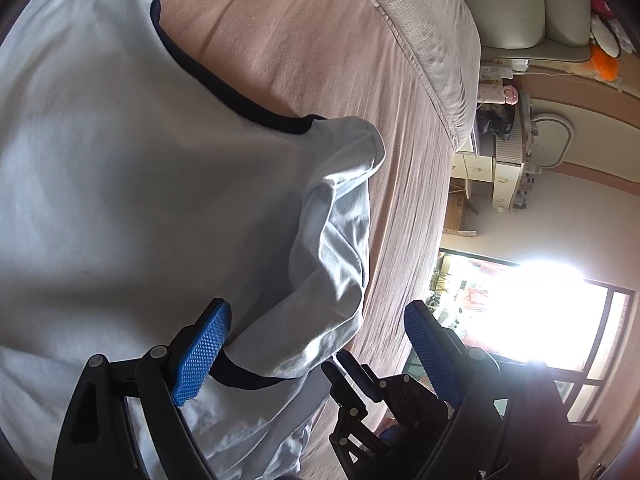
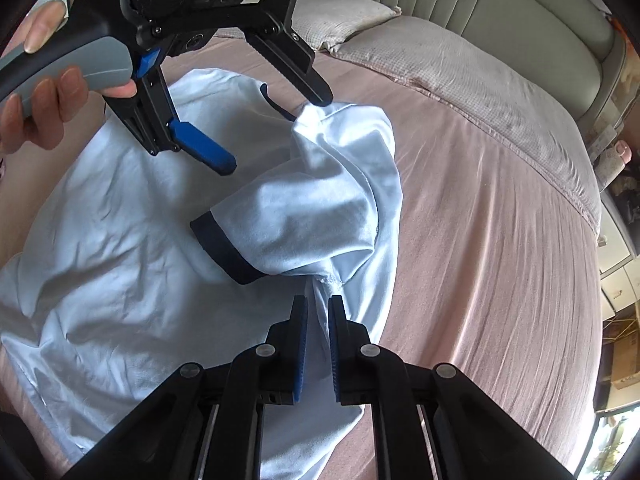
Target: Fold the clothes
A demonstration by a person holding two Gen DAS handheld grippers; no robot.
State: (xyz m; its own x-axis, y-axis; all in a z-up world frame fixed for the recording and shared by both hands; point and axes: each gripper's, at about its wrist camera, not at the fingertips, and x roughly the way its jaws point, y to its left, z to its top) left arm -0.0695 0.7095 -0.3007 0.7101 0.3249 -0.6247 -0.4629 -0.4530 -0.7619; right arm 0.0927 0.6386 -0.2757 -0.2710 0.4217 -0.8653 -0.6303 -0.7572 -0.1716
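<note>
— On the pink bedsheet (image 2: 480, 208) I have the pale blue T-shirt (image 2: 120, 220) spread out, one sleeve (image 2: 304, 216) with a navy cuff (image 2: 224, 248) flopped over the body.

— And your grippers?

— My right gripper (image 2: 318, 312) pinches a bunched fold of the shirt's side. My left gripper (image 1: 316, 320) hangs above the sleeve, fingers spread wide, gripping nothing.
</note>
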